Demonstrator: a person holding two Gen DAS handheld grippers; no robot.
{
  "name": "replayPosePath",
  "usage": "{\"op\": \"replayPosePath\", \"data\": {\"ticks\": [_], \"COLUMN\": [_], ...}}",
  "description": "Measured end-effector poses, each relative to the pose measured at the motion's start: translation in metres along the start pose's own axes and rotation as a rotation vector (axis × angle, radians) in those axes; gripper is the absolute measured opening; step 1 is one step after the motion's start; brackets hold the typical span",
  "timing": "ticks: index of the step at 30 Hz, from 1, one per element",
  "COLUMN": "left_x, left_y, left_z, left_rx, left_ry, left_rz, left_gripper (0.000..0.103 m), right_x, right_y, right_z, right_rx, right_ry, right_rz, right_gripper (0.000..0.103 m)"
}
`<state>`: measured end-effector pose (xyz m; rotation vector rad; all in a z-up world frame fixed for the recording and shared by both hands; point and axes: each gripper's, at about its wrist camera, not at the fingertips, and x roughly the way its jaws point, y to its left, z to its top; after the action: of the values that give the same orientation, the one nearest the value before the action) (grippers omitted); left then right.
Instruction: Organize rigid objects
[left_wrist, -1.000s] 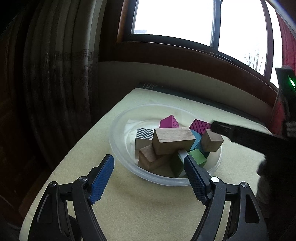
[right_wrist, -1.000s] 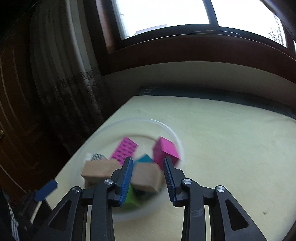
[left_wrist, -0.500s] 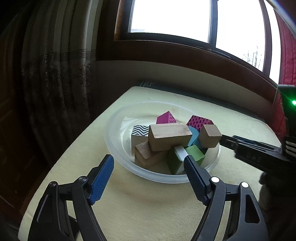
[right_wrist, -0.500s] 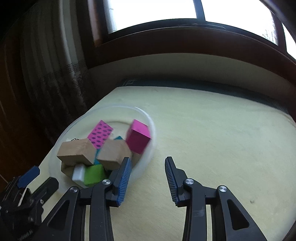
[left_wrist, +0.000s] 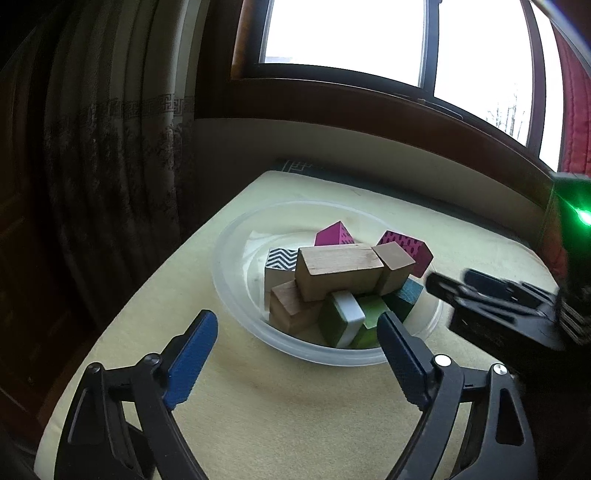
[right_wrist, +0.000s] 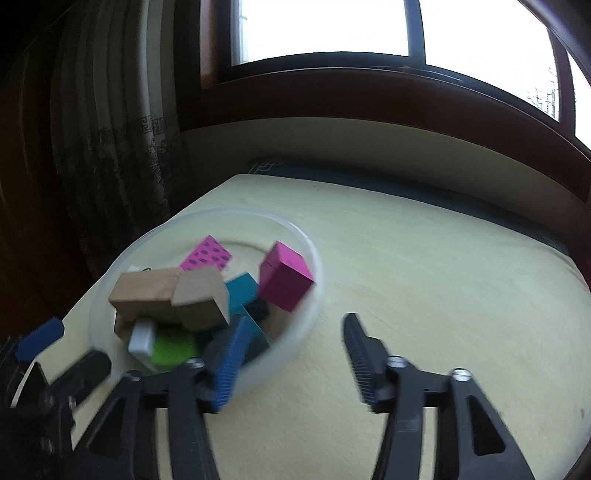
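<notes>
Under blocks (left_wrist: 340, 273), bowl (left_wrist: 236, 258) floor probably hidden.

Both wrist cams low, near, facing window; share bowl (left_wrist: 236, 295).

right view motion-blurred, teal block (right_wrist: 242, 291) partly buried under blocks

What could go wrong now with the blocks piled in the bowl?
The long wooden block lies on top of other blocks, so pulling a lower one may topple it. The magenta block leans by the clear bowl rim and might tip out. The right gripper, open beside the rim, could push the bowl.
</notes>
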<state>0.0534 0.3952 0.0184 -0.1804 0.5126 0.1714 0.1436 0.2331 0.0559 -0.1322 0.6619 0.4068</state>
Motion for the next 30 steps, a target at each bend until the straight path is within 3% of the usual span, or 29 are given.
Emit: {"op": "replayPosePath", "data": {"ticks": [1,8,14,21,27,30], "left_x": [-0.001,0.0,-0.002,-0.011,-0.014,-0.014], "left_y": [-0.001,-0.007,-0.007,-0.002,0.01,0.013], "left_z": [0.0,-0.006,-0.012,-0.009,-0.005,-0.004], "left_rx": [0.002,0.009,0.001,0.037,0.015,0.032], "left_ry": [-0.001,0.021,0.066,0.024,0.023,0.014], "left_rz": [0.004,0.03,0.082,0.192,0.234,0.309], "left_gripper": [0.089,0.097,0.098,0.1,0.1,0.101], "right_x": [-0.005,-0.021,-0.031,-0.036,-0.037,-0.038], "right_y": [-0.004,-0.015,-0.022,-0.025,-0.024,-0.017], "right_z": [-0.003,-0.02,-0.02,-0.021,-0.022,-0.023], "right_rx": [0.006,-0.009,0.025,0.014,0.011,-0.024], "right_ry": [-0.003,0.024,-0.013,-0.042,-0.052,-0.059], "right_rz": [-0.001,0.035,0.055,0.008,0.016,0.018], "right_gripper": [0.076,0.1,0.102,0.102,0.102,0.103]}}
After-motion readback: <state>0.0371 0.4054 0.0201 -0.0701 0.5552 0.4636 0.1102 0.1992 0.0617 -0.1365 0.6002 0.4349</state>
